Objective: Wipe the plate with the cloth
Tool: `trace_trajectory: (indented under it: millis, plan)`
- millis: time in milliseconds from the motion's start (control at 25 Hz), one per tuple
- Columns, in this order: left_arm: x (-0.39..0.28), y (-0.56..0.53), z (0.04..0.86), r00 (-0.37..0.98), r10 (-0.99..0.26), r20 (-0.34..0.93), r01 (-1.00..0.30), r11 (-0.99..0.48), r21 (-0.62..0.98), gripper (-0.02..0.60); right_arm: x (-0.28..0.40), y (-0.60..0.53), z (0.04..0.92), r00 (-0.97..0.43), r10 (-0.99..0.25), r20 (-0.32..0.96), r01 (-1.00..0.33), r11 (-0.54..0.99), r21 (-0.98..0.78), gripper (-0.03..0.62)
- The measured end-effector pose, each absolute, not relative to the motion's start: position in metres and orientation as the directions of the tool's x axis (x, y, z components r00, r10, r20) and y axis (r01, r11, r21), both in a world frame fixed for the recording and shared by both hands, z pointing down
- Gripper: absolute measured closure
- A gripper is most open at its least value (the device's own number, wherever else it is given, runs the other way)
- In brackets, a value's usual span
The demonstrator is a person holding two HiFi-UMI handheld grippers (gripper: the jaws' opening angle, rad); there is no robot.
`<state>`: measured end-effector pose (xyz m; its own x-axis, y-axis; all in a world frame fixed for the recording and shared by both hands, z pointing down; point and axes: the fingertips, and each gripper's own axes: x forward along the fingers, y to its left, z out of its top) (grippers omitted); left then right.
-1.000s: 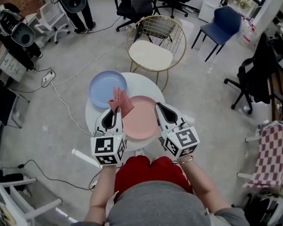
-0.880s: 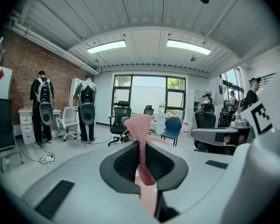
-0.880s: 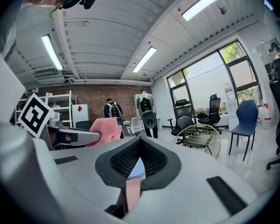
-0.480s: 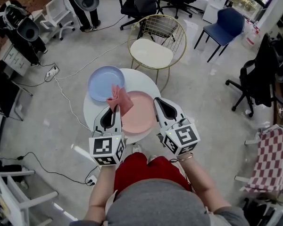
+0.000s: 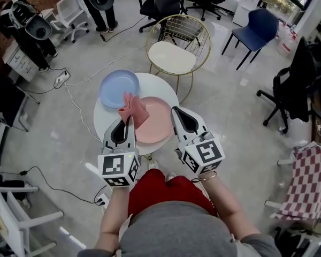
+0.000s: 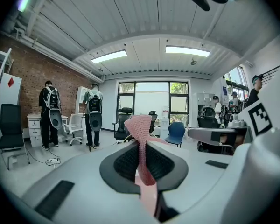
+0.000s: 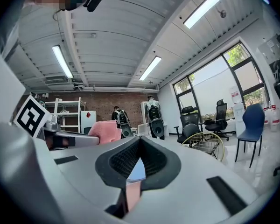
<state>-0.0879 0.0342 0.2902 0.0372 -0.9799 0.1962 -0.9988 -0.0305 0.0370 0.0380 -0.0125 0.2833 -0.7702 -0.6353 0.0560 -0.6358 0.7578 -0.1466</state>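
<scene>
Low in the frame, the left gripper [image 5: 127, 126] pinches the pink cloth [image 5: 132, 109] at the left edge of the pink plate [image 5: 157, 123]. The right gripper [image 5: 177, 114], beside it, is closed on nothing. Beyond, a blue plate [image 5: 119, 87] sits on the white table [image 5: 102, 123].
</scene>
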Motion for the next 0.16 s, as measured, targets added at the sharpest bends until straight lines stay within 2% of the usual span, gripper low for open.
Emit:
trace_trajectory:
  millis: [160]
  plan:
    - [-0.075,0.041,0.285,0.026,-0.983,0.183,-0.999,-0.020,0.033,0.554,0.052,-0.005,0.280,-0.775,-0.630,0.046,-0.630,0.764,-0.139,0.566]
